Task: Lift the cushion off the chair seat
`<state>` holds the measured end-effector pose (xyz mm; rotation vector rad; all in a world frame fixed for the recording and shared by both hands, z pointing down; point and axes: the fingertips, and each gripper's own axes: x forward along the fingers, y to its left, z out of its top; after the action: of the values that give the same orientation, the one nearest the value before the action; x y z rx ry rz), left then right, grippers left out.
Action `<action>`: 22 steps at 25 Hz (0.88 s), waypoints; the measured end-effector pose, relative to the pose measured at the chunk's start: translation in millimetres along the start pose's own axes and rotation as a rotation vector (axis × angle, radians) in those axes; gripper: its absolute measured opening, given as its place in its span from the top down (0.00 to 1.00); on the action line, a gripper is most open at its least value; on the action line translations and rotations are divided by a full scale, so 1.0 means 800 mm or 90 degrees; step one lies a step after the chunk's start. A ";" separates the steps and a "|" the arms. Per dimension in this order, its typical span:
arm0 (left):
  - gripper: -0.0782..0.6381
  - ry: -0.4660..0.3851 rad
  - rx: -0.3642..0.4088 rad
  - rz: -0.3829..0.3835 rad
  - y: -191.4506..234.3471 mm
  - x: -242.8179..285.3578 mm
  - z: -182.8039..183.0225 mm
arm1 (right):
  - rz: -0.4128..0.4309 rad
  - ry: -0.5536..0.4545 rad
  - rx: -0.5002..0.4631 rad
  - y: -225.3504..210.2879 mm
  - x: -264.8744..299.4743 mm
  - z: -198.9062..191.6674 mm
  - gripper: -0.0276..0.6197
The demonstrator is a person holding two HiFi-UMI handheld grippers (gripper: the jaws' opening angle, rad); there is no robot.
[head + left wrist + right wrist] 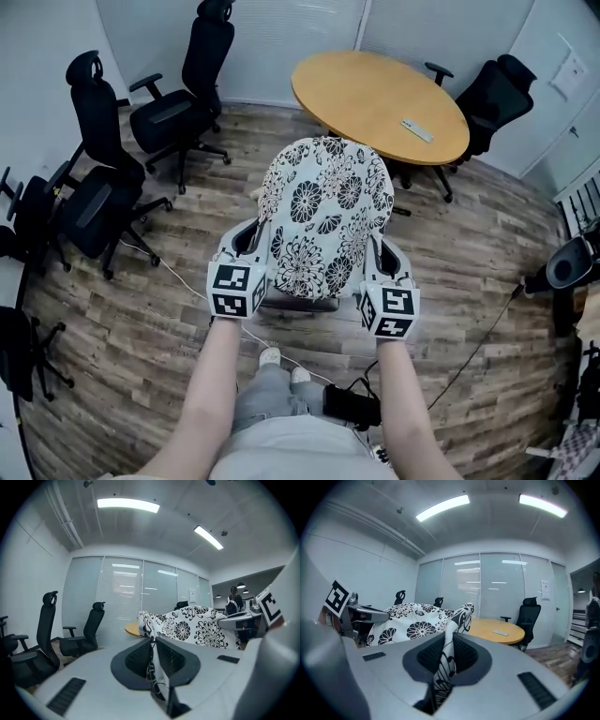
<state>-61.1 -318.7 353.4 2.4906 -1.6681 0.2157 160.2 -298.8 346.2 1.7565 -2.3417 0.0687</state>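
Observation:
A cushion (323, 216) with a black-and-white flower print hangs in the air between my two grippers, over the wooden floor. My left gripper (255, 248) is shut on its near left edge, and my right gripper (380, 258) is shut on its near right edge. In the left gripper view a fold of the printed cloth (152, 660) is pinched between the dark pads, and the cushion (197, 625) stretches away to the right. The right gripper view shows the same pinch on the cloth (446, 660), with the cushion (412, 620) running left. The cushion hides nearly all of the chair seat below it.
A round wooden table (380, 98) with a small remote (417, 130) stands just beyond the cushion. Black office chairs stand at the far left (178, 103), the near left (98, 187) and behind the table (487, 94). A white cable (178, 277) crosses the floor. A person (233, 603) stands in a far doorway.

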 end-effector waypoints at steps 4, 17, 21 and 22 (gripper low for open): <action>0.85 -0.023 0.014 -0.004 -0.013 -0.005 0.033 | 0.009 -0.046 -0.022 0.004 -0.005 0.042 0.89; 0.85 -0.111 0.053 0.003 -0.029 -0.023 0.128 | 0.012 -0.129 -0.023 0.013 -0.011 0.125 0.89; 0.85 -0.135 0.052 0.005 -0.029 -0.027 0.150 | 0.005 -0.146 -0.015 0.009 -0.016 0.143 0.89; 0.85 -0.141 0.053 0.004 -0.030 -0.028 0.156 | 0.004 -0.151 -0.014 0.009 -0.018 0.147 0.89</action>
<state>-42.3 -313.1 226.2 2.6548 -1.7824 0.0081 140.7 -302.8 228.9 1.8367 -2.4968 -0.1731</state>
